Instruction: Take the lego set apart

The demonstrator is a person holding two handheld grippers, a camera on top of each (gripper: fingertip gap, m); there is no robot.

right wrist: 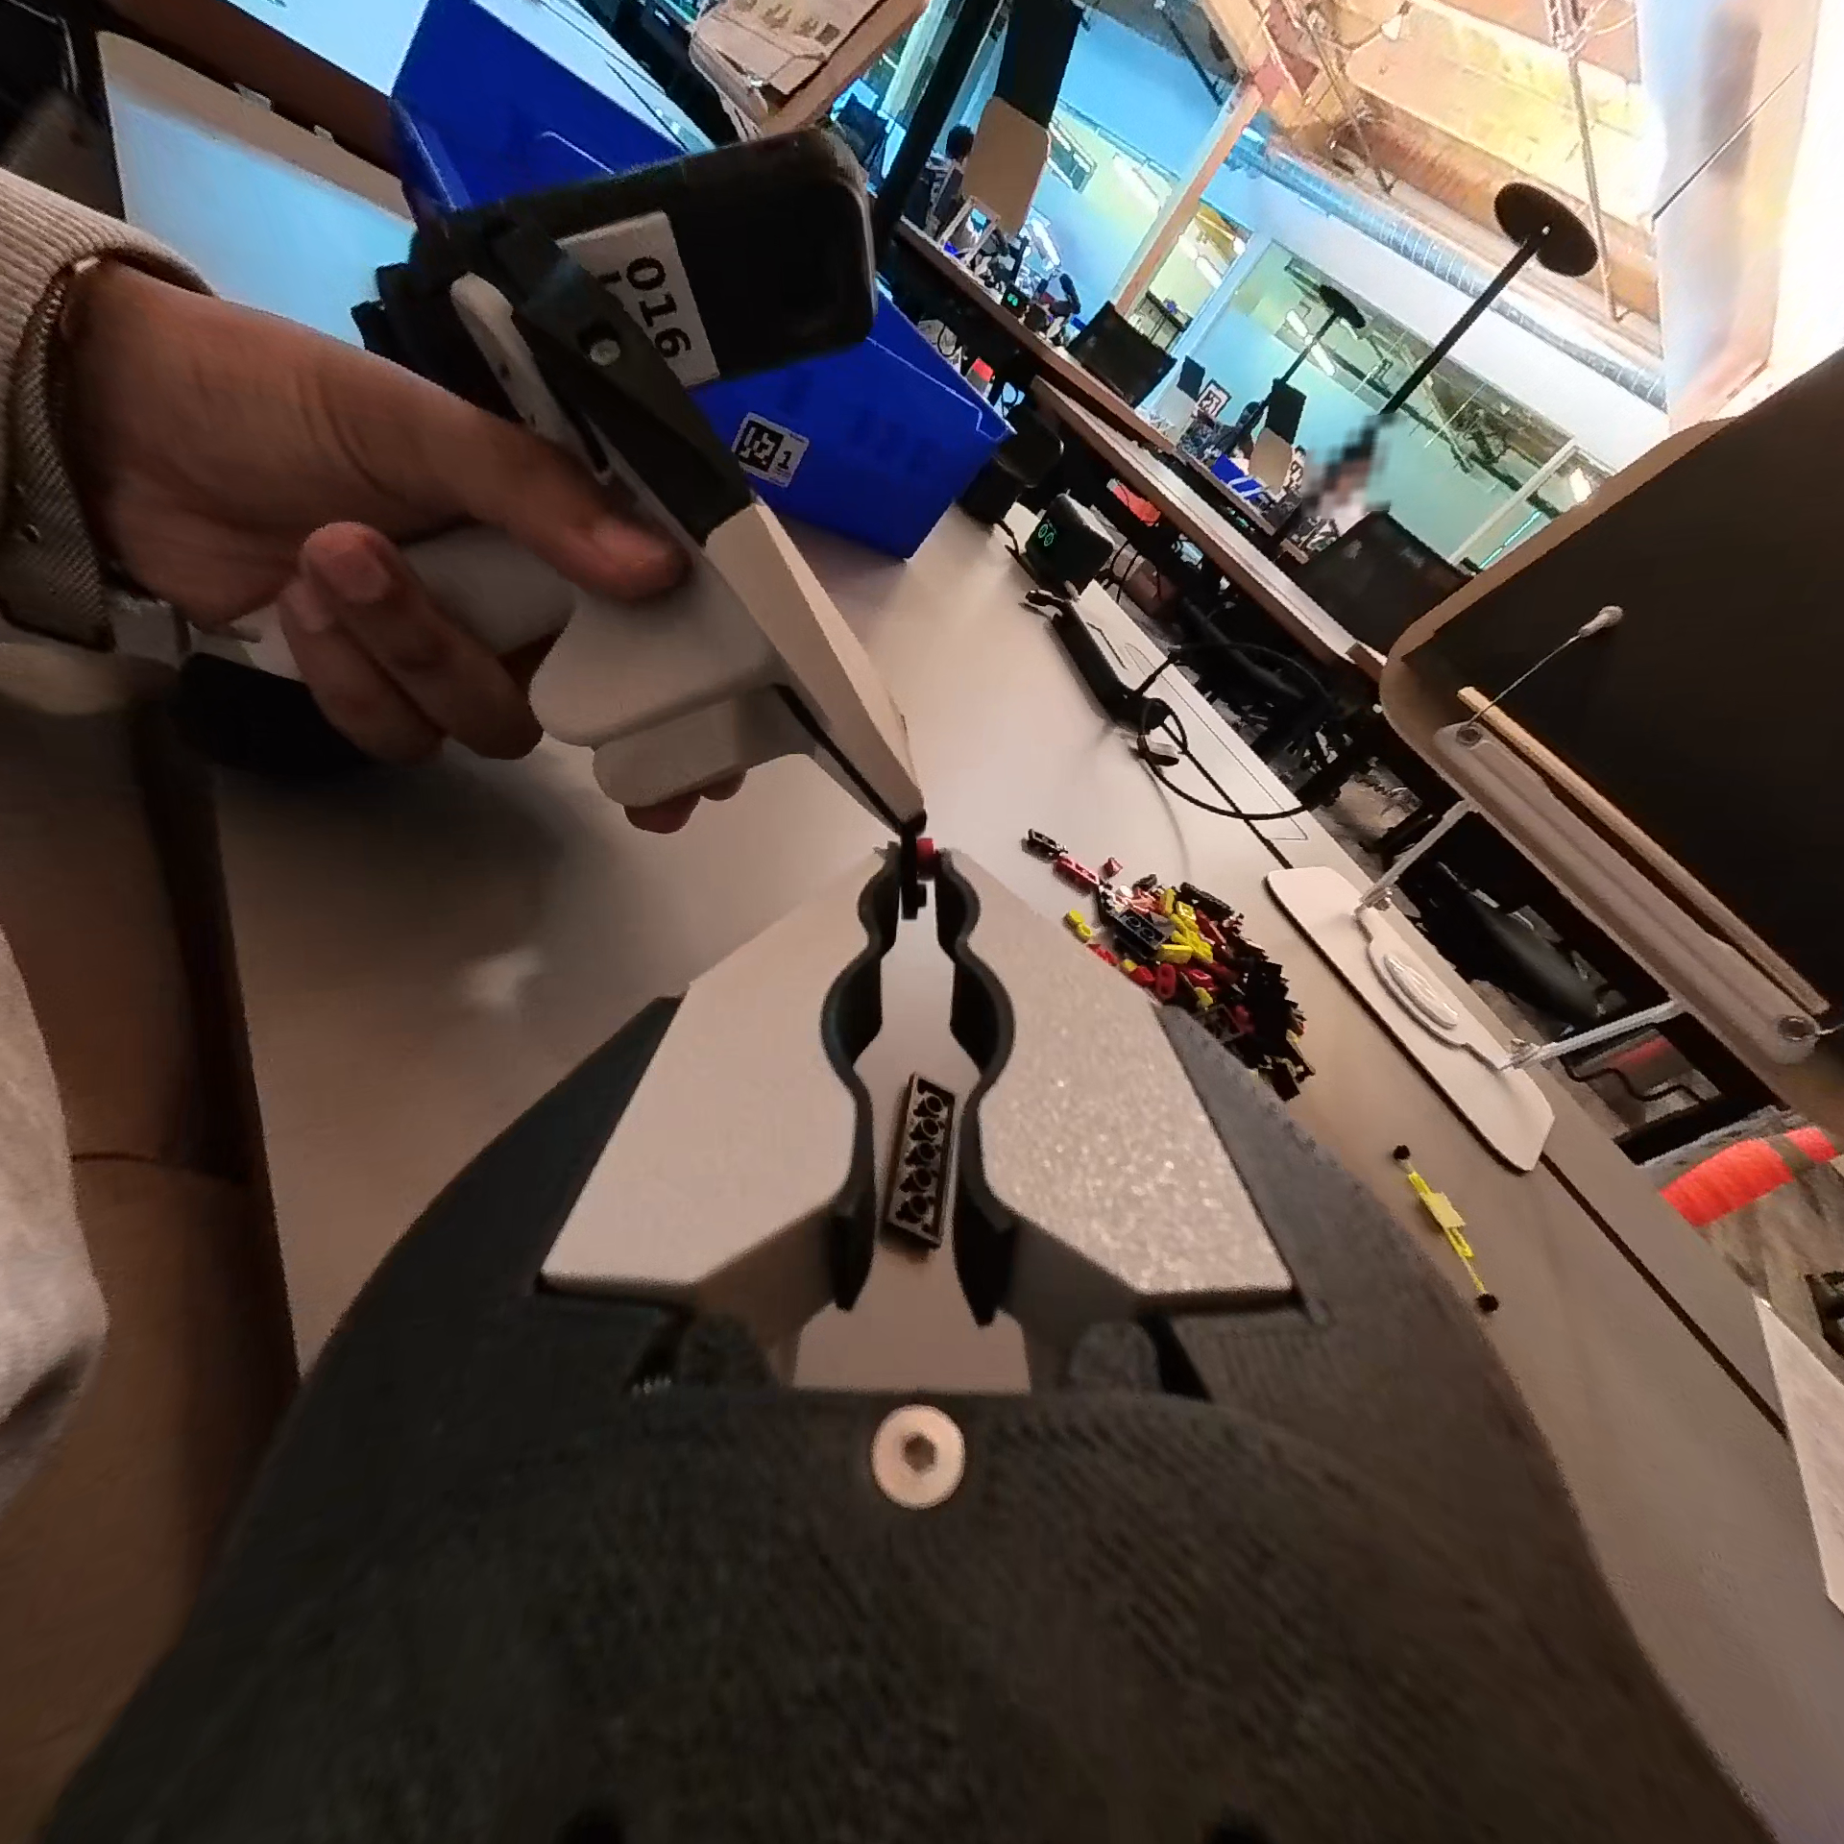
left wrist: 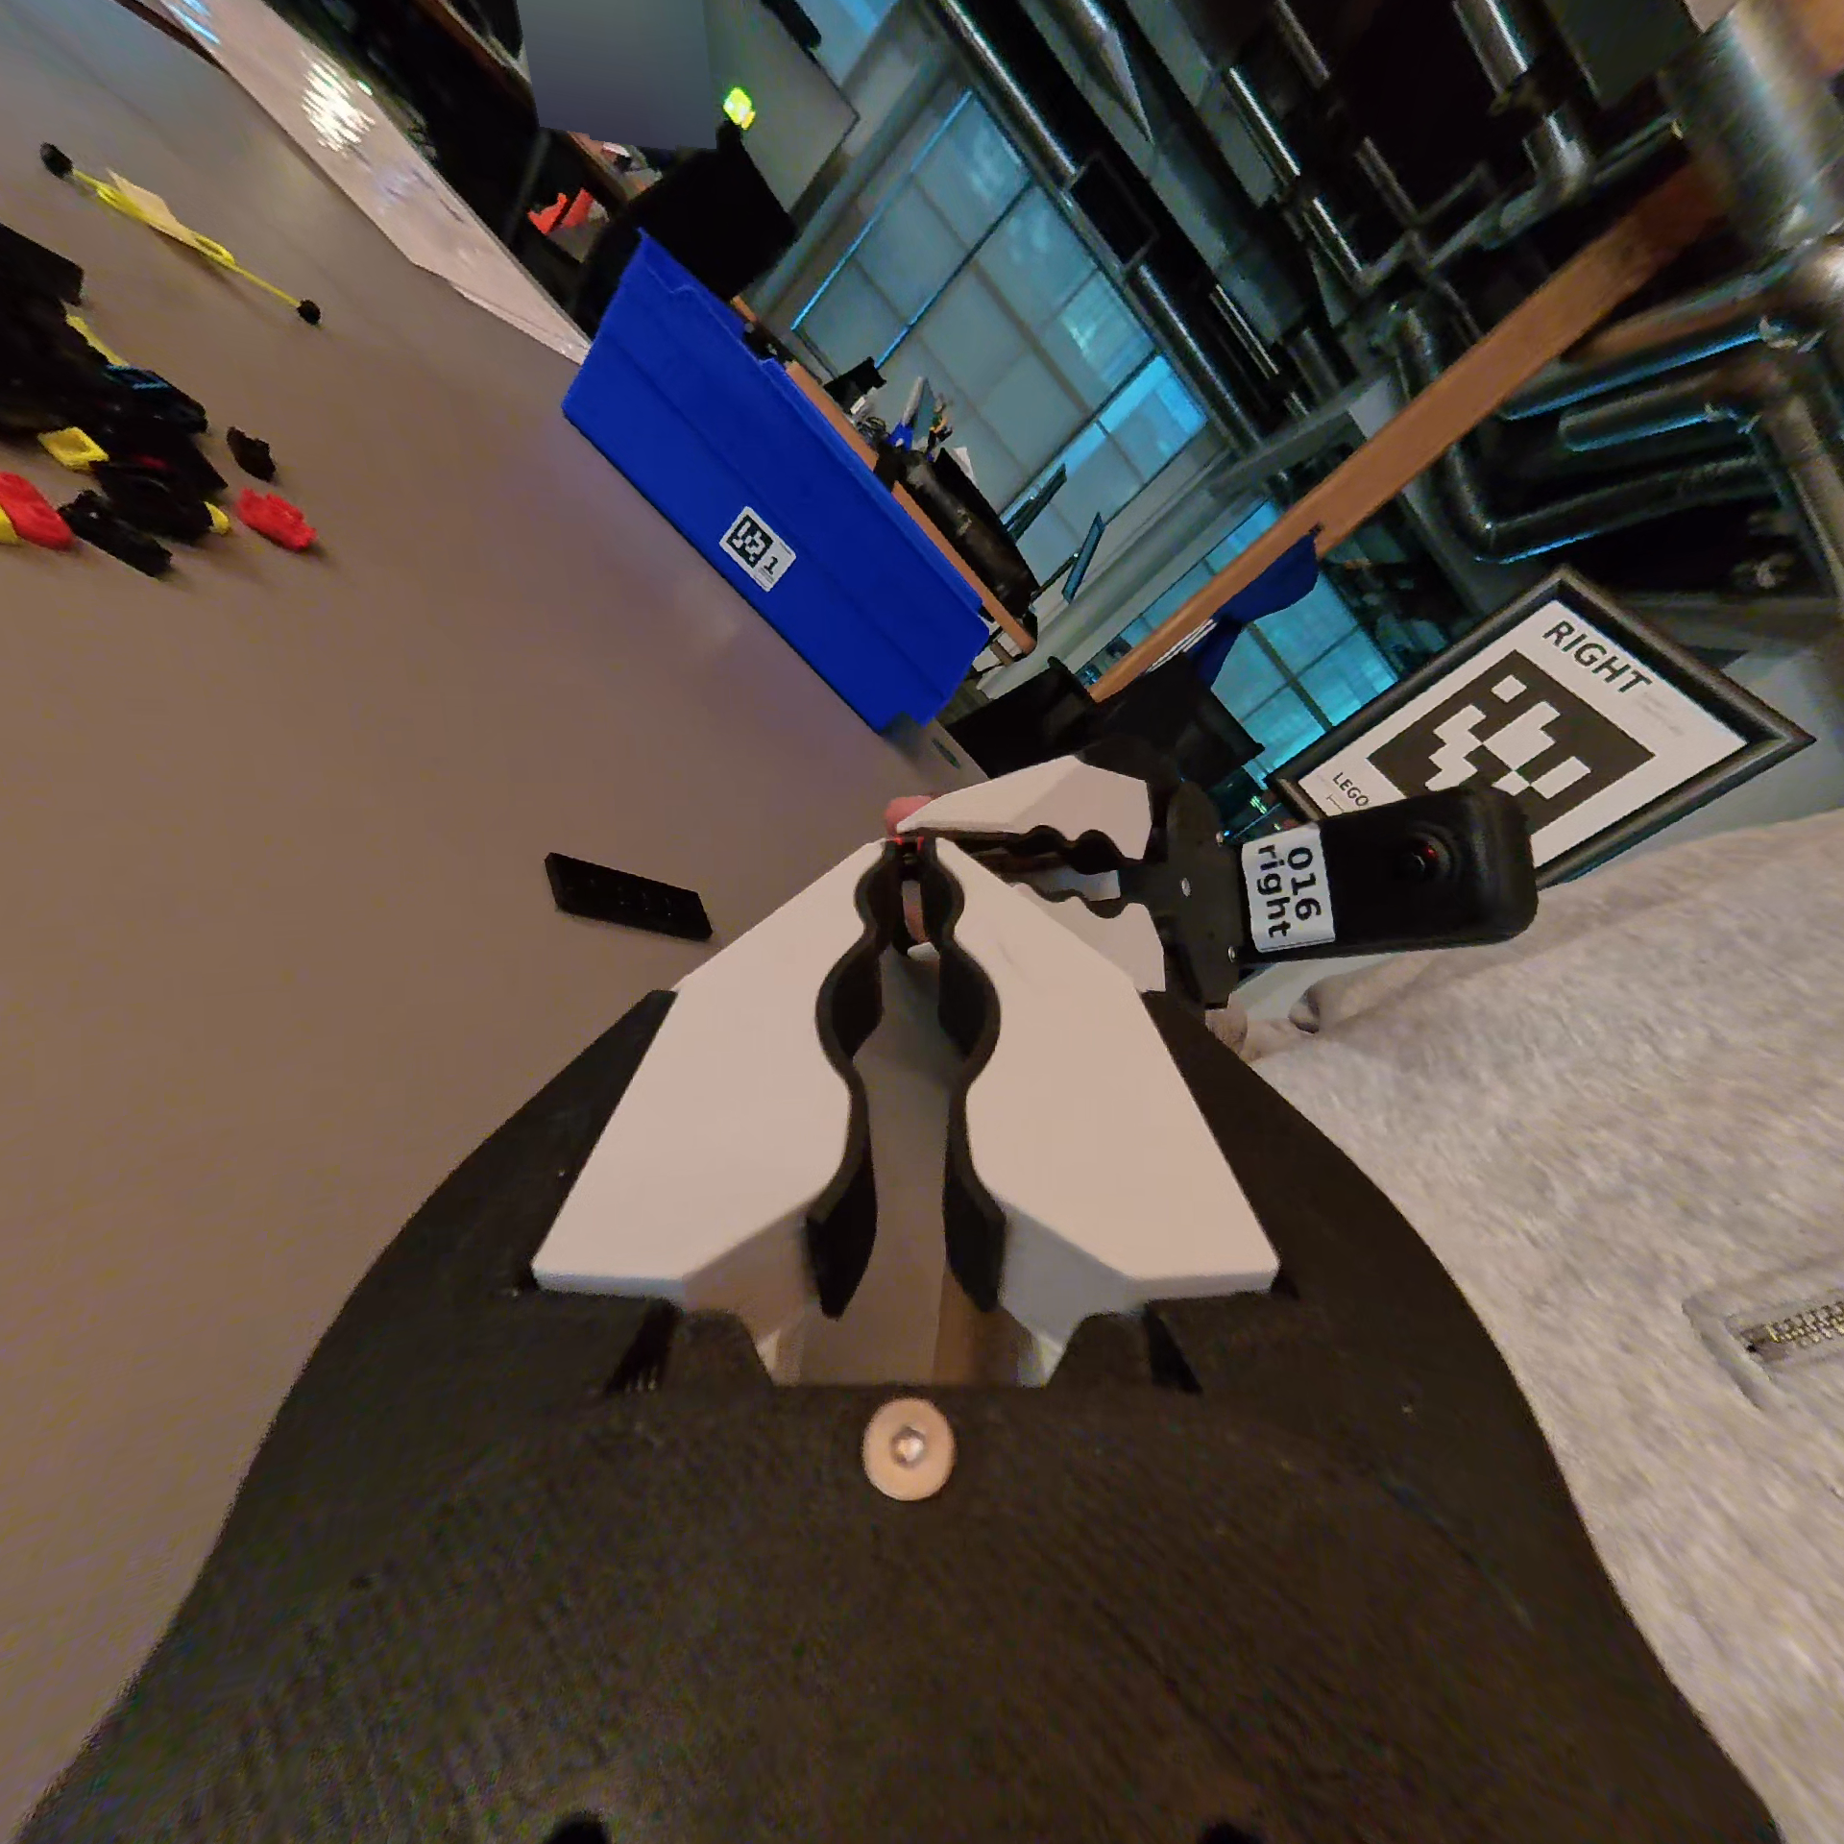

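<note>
Left hand-held gripper (left wrist: 906,866) pinching shut on a small lego piece (left wrist: 910,903), red at the top and dark below, right at the fingertips; jaws nearly closed, only the piece between them. Right hand-held gripper (right wrist: 913,878) clamping the same piece (right wrist: 916,870) from the other side, tips meeting tips, piece hanging in the air above the worktop (left wrist: 399,748). Possibly two small parts stuck together, though too small and blurred to tell.

In the right wrist view, left hand-held gripper (right wrist: 910,813) coming down at a slant from the upper left, a hand (right wrist: 329,519) wrapping its pale handle. In the left wrist view, right hand-held gripper (left wrist: 923,833) reaching in from the right, its black camera (left wrist: 1417,868) pointing this way.

Lying flat on the worktop below the pinch, a black plate (left wrist: 627,896), also showing through the gap between the right fingers (right wrist: 923,1162), studs up. Well apart from it, a pile of loose red, yellow and black bricks (right wrist: 1202,958) sitting on the worktop, seen at the left edge in the left wrist view (left wrist: 130,479). Near that pile, a yellow axle (left wrist: 180,231) with black ends, resting flat. Blue bin (left wrist: 758,499) standing farther back on the worktop.
</note>
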